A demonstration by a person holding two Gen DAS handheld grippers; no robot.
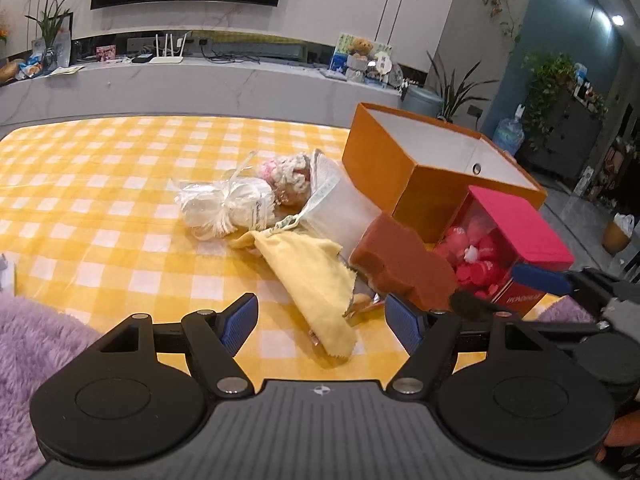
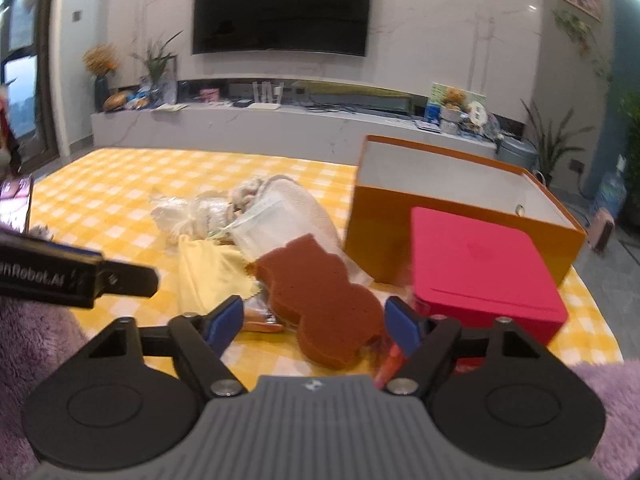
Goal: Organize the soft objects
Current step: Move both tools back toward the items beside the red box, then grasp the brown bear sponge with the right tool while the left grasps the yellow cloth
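Observation:
A brown sponge (image 1: 400,264) lies on the yellow checked cloth beside a yellow rag (image 1: 316,276), a white yarn bundle (image 1: 224,204), a pink and cream crochet piece (image 1: 290,176) and a clear bag (image 1: 340,200). An open orange box (image 1: 404,168) stands behind them. My left gripper (image 1: 320,320) is open and empty, low over the rag. My right gripper (image 2: 316,320) is open around the near end of the sponge (image 2: 320,300), jaws not touching it. The right gripper's fingers (image 1: 540,276) also show in the left wrist view.
A red box (image 2: 480,272) with a clear side showing pink items (image 1: 476,256) stands right of the sponge, against the orange box (image 2: 452,216). Purple fluffy fabric (image 1: 32,348) lies at the near left and near right. A TV console runs behind the table.

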